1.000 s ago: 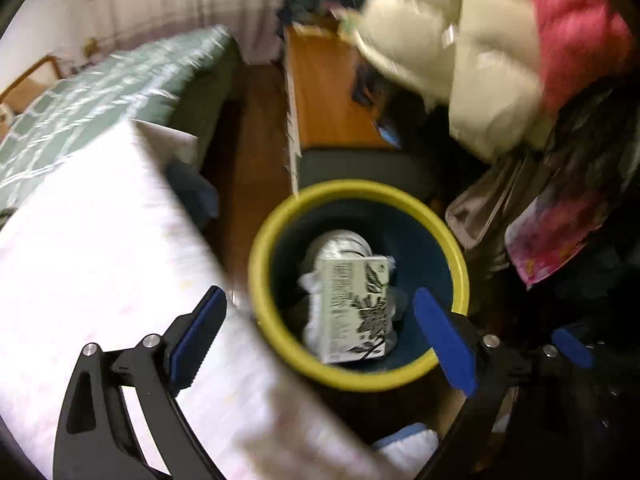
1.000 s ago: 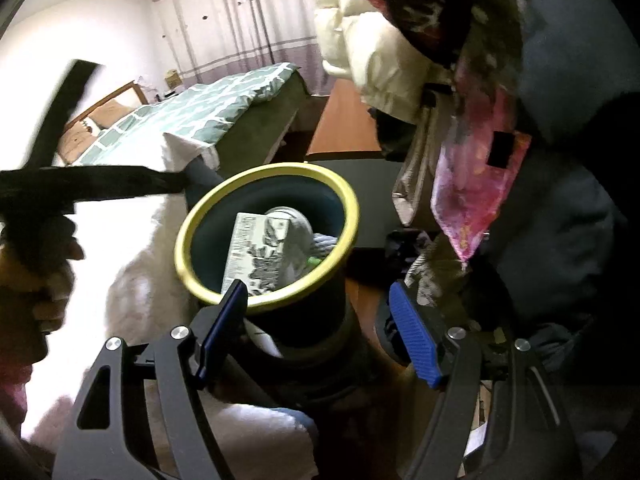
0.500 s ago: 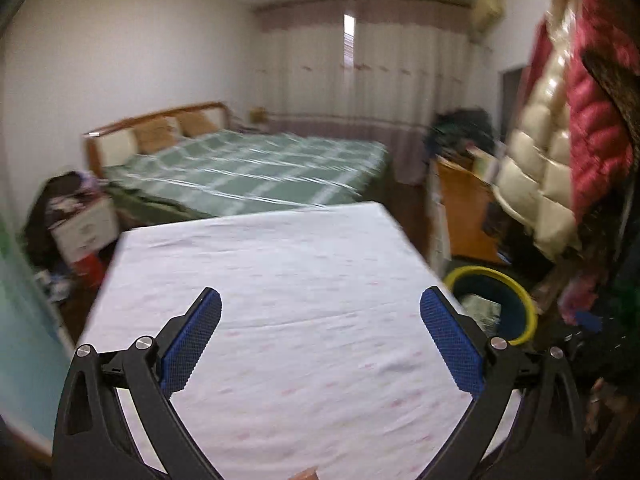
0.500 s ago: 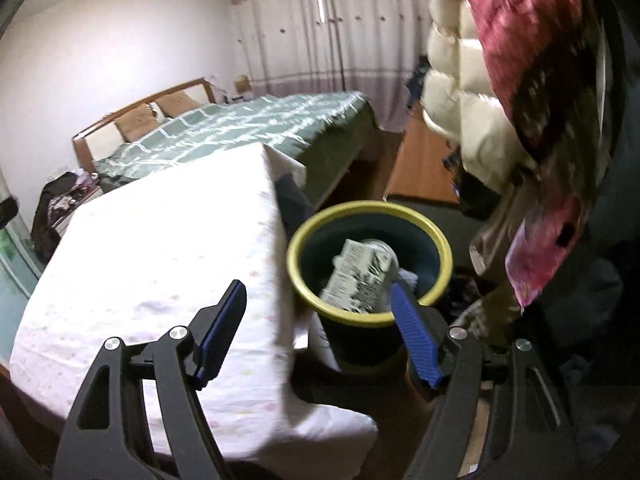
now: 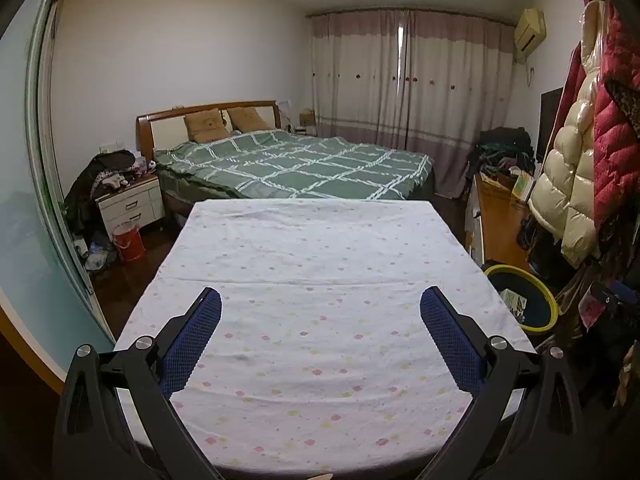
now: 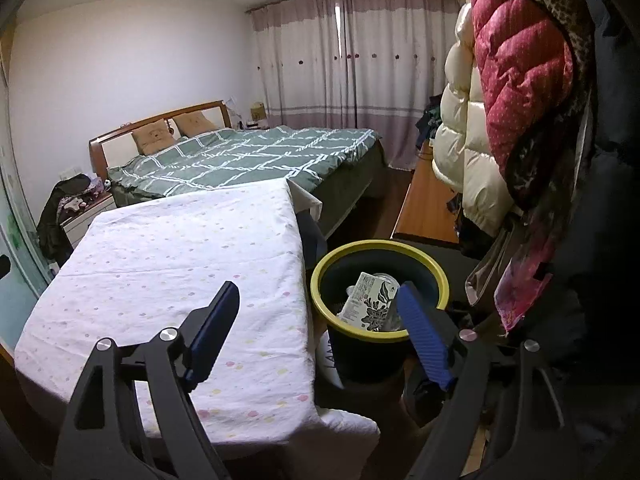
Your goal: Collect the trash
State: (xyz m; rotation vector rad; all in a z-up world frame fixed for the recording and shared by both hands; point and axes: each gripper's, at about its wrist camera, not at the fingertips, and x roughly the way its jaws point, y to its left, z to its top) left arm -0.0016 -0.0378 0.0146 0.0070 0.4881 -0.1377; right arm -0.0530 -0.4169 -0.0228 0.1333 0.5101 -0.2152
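both my left gripper (image 5: 320, 320) and right gripper (image 6: 320, 316) were spread apart and empty, the carton (image 6: 366, 300) lay in the bin (image 6: 320, 280) beside the table (image 6: 180, 248), and i judged a careless right swing could tip it.

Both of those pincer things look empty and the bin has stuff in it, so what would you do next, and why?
Probably pull both back and stop. The left tool and right tool are open and hold nothing, the flowered sheet shows no litter, and the carton already sits inside the yellow-rimmed bin. Hidden floor areas could still hold trash.
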